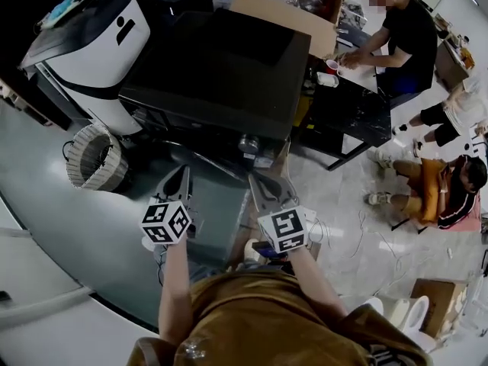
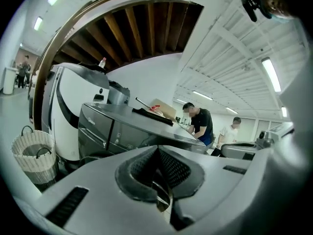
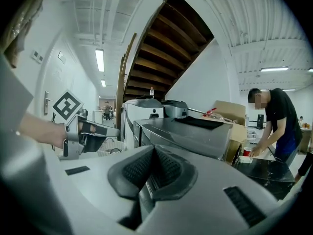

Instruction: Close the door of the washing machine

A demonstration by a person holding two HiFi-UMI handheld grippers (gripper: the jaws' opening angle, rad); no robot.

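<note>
The dark grey washing machine (image 1: 221,67) stands just ahead of me, seen from above in the head view. Its front panel (image 2: 115,133) shows in the left gripper view and its top (image 3: 190,129) in the right gripper view. I cannot make out the door from here. My left gripper (image 1: 181,175) hangs before the machine's front, its pads (image 2: 168,168) pressed together with nothing between them. My right gripper (image 1: 263,183) is beside it to the right, also shut and empty, its pads (image 3: 166,168) meeting. The left gripper (image 3: 90,133) shows at the left of the right gripper view.
A white appliance (image 1: 95,44) and a wicker basket (image 1: 95,157) stand left of the machine. Behind it is a cardboard box (image 1: 290,10). A black table (image 1: 347,109) with a person (image 1: 400,36) standing at it is to the right, and people (image 1: 446,185) sit on the floor.
</note>
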